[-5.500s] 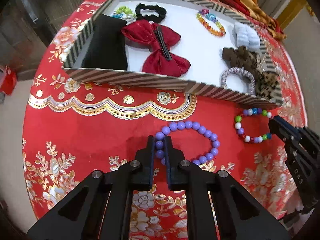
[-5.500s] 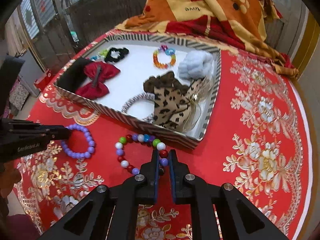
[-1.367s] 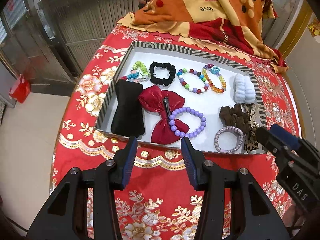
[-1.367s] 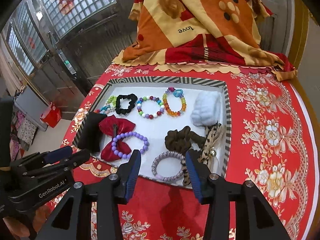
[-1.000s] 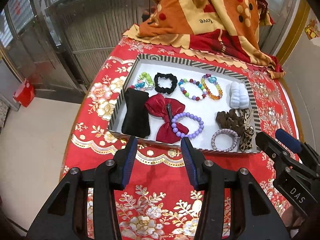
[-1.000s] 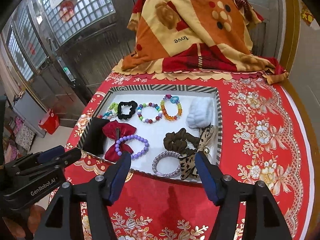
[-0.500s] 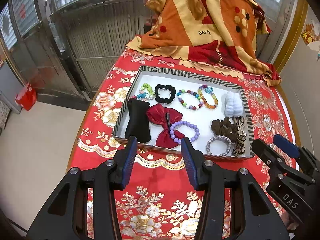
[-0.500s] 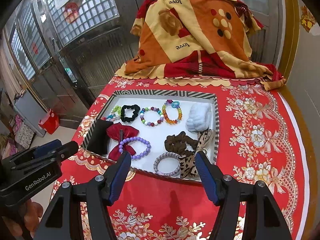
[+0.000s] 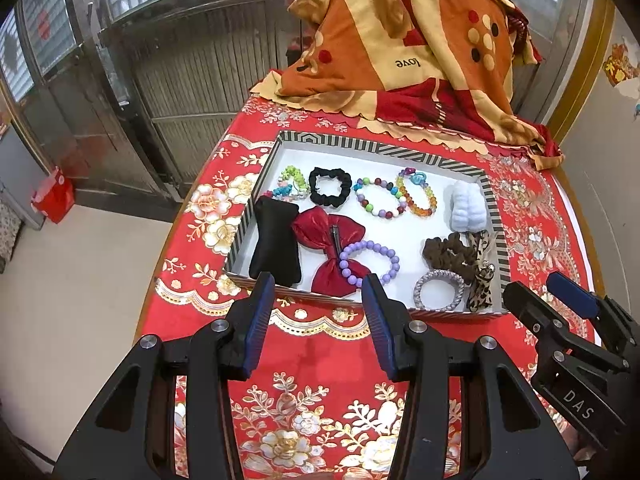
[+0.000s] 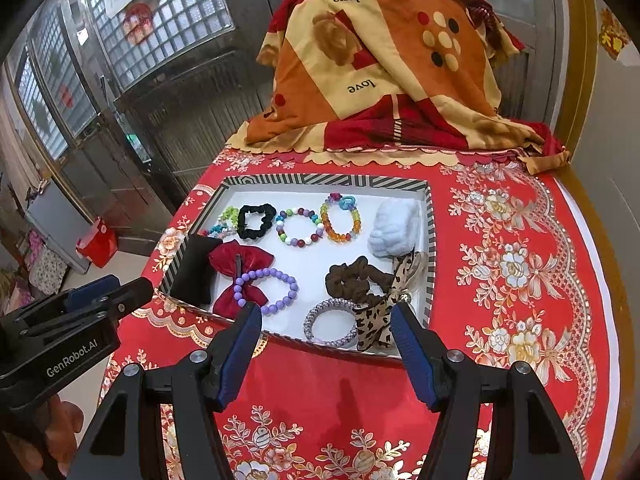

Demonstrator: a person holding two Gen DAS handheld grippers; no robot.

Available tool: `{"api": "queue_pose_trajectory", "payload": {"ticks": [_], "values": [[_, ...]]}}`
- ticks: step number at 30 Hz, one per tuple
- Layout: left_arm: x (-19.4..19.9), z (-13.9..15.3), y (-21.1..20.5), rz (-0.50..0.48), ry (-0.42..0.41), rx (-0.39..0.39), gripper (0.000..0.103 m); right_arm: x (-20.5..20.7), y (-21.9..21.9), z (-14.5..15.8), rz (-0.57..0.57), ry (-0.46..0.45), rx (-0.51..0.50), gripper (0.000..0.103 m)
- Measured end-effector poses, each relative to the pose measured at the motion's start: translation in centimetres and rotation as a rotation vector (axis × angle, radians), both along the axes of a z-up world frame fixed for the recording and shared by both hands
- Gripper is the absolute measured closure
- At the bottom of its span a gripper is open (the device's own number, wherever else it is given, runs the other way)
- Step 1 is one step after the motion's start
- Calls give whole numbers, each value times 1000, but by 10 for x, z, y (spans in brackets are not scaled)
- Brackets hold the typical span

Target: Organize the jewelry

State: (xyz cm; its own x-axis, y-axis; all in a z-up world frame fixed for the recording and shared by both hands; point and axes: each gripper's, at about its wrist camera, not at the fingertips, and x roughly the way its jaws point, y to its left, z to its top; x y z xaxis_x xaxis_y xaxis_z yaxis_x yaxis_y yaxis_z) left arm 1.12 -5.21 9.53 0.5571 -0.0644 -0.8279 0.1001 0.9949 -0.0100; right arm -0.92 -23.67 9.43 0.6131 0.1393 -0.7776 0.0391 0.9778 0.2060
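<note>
Both bead bracelets sit in the striped tray [image 9: 494, 216] at the counter's far end: purple bracelet [image 9: 370, 262] near its front edge, multicolour bracelet [image 9: 380, 199] toward the back. Left gripper [image 9: 318, 316] and right gripper [image 10: 326, 344]: jaws open, empty, above the cloth. Looks finished; no next grasp needed.

Tray [image 9: 493, 216] on tablecloth [image 9: 320, 364], bracelets [image 9: 370, 262] and scrunchies [image 9: 330, 186] inside, blanket [image 9: 404, 40] behind tray
</note>
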Motion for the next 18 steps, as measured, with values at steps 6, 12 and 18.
{"api": "queue_pose_trajectory", "payload": {"ticks": [6, 12, 18], "values": [[4, -4, 1, 0, 6, 3, 58, 2, -1, -3, 1, 10, 2, 38], [7, -8, 1, 1, 15, 5, 58, 5, -1, -7, 3, 24, 3, 38], [9, -10, 1, 1, 17, 6, 58, 7, -3, -9, 3, 28, 3, 38]]}}
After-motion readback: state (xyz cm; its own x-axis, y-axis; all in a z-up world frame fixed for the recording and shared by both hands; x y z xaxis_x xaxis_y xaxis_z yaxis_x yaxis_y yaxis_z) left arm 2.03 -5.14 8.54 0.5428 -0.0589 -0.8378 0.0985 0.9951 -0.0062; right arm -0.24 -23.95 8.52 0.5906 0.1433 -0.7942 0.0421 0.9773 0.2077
